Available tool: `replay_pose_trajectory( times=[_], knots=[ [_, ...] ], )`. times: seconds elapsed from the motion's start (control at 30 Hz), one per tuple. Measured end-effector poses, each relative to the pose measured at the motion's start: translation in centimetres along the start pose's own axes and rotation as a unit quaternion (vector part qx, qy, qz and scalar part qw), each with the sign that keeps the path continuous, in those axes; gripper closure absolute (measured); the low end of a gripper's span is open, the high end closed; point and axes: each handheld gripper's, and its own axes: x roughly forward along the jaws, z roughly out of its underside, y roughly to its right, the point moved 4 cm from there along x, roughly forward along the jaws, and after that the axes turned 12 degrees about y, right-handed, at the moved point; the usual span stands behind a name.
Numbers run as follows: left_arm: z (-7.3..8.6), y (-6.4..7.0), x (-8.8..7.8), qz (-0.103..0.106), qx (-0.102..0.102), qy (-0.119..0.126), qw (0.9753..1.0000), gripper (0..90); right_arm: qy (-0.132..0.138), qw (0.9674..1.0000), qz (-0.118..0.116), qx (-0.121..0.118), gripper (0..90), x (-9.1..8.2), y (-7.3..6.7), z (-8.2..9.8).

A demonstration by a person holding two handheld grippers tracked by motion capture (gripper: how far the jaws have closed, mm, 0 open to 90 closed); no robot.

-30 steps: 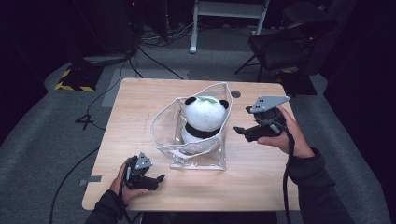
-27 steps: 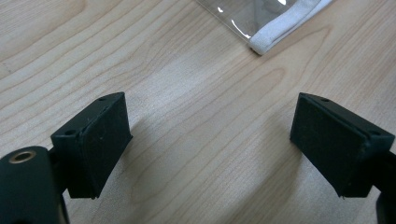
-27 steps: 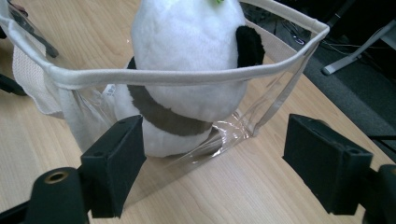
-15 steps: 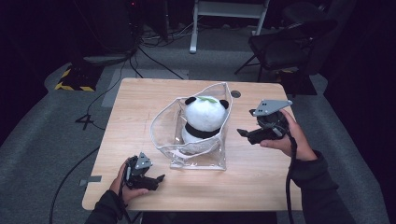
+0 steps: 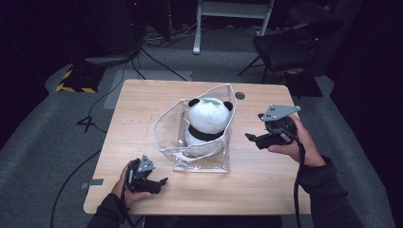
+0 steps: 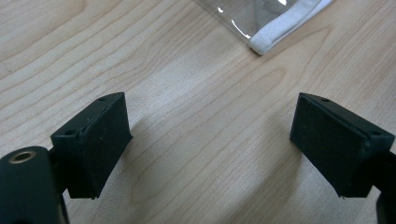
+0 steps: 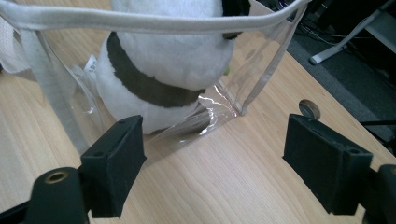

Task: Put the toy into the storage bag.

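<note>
Clear plastic bag (image 5: pixel 199 142) with white trim stands open at the middle of the wooden desk (image 5: pixel 133 109); a plush panda (image 5: pixel 207 121) sits upright inside it, head above the rim, green bit on top of the head. Right hand-held gripper (image 5: pixel 256 138) held just right of the bag, above the desk, jaws spread wide and empty, pointing at the bag's side. Left hand-held gripper (image 5: pixel 159 183) low at the near left desk edge, near the bag's front left corner, jaws spread too, nothing between them. Right gripper view: panda's white body and black band seen through the clear wall, a small label on the plush, bag trim across the top, a round hole in the desk (image 7: pixel 309 109) beyond. Left gripper view: bare wood grain between the pads (image 6: pixel 105 140), bag's white-trimmed corner (image 6: pixel 280 32) ahead, not touching. High view adds a black chair (image 5: pixel 294 42) and cables on the floor behind the desk.
</note>
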Motion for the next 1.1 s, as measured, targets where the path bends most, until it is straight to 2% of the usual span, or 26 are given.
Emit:
replay_pose_trajectory(
  times=[1.1],
  knots=[
    [0.0,0.0,0.0,0.000,0.000,0.000,1.0000,12.2,-0.024,0.9995,0.017,0.008,20.7,0.0,0.2,4.3]
  ],
)
